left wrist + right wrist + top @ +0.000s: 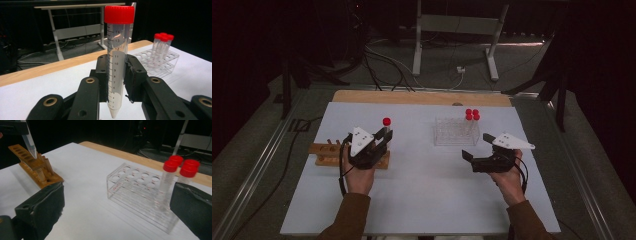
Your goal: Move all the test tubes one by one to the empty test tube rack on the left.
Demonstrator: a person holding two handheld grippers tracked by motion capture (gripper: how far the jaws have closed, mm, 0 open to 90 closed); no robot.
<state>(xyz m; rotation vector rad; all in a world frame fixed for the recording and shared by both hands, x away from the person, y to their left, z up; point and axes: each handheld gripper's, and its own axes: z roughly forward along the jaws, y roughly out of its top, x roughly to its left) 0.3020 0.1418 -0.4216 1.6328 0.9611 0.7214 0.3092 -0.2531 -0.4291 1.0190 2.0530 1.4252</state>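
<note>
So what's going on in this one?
A person works at a white table with a gripper in each hand. The left gripper is shut on a red-capped tube, held upright above the wooden rack. The right gripper has its jaws open with nothing between them, and faces the clear plastic rack, where three more red-capped tubes stand at one end.

A white table with a wooden edge, cables and a metal stand behind.
</note>
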